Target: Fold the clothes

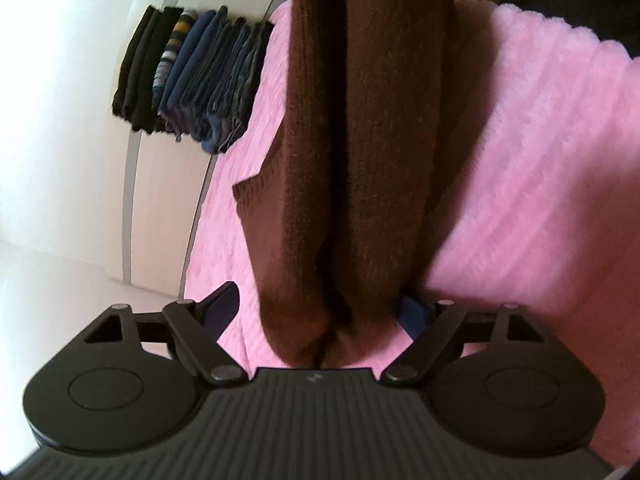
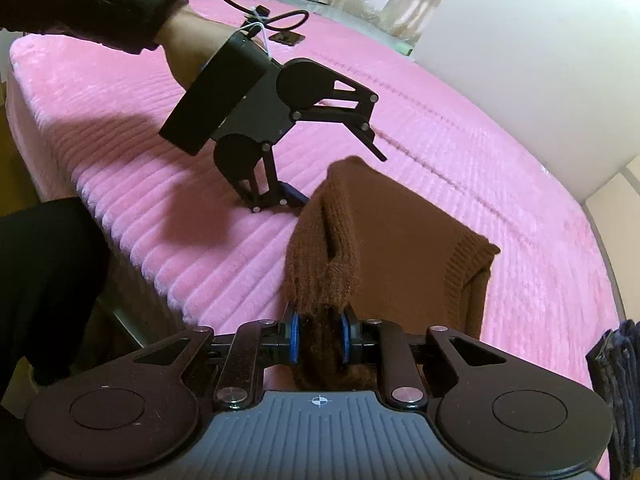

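Two grippers, right gripper [image 2: 319, 338] clamping brown sweater [image 2: 400, 236], left gripper [image 2: 340, 176] spread wide, pink bedspread [image 2: 480, 160], no readable writing.

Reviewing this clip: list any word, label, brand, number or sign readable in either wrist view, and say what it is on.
None: no readable word, brand or number in either view.
Right gripper, shut on the brown sweater: only a small white crosshair mark on its body, no text.
Left gripper, open around the sweater: a faint blurred mark on its body, unreadable.
Stack of folded clothes on the pink bedspread: stripes only, no visible tags.
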Tool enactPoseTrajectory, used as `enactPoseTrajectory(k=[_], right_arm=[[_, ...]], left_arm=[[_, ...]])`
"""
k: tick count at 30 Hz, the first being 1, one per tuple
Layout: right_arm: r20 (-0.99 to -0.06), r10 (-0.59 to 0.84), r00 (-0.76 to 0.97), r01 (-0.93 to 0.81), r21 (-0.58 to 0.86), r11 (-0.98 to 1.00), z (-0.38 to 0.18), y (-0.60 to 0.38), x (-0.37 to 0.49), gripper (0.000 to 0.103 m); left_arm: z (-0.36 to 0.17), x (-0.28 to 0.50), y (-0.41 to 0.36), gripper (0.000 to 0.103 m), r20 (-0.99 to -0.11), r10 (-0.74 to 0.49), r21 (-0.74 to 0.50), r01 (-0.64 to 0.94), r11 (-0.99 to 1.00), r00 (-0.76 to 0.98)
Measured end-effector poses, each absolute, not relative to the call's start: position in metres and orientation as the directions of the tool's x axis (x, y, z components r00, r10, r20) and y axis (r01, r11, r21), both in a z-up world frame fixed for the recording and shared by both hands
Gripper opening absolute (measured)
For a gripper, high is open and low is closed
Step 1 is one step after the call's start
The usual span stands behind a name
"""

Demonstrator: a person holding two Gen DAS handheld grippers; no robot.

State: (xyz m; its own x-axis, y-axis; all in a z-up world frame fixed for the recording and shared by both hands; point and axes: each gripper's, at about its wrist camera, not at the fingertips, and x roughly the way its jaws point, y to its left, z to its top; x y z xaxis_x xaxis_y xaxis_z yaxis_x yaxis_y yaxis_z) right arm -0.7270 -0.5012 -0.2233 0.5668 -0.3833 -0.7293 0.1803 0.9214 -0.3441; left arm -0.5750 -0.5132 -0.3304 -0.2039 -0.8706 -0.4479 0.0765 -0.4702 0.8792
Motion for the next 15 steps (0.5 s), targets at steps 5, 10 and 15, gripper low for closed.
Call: enactPoseTrajectory(k=[5, 10, 15], right_arm=[[-0.705, -0.419, 0.572, 0.153, -0.410, 0.899, -0.231, -0.503, -0.733, 0.018], [-0.650, -0.437, 0.622, 0.113, -0.477, 0.872, -0.218, -0.529, -0.726, 0.017], [-0.530, -0.433, 0.729, 0.061, -0.580, 0.812, -0.189, -0.569, -0.694, 0.017]], left_arm=[[-0.327, -0.581, -0.525, 0.032, -0.484, -0.855, 0.863, 0.057, -0.502, -0.187], [-0.287, -0.573, -0.540, 0.029, -0.463, -0.878, 0.876, 0.088, -0.474, -0.122], [-0.231, -0.535, -0.543, 0.029, -0.386, -0.921, 0.918, 0.128, -0.376, 0.063]])
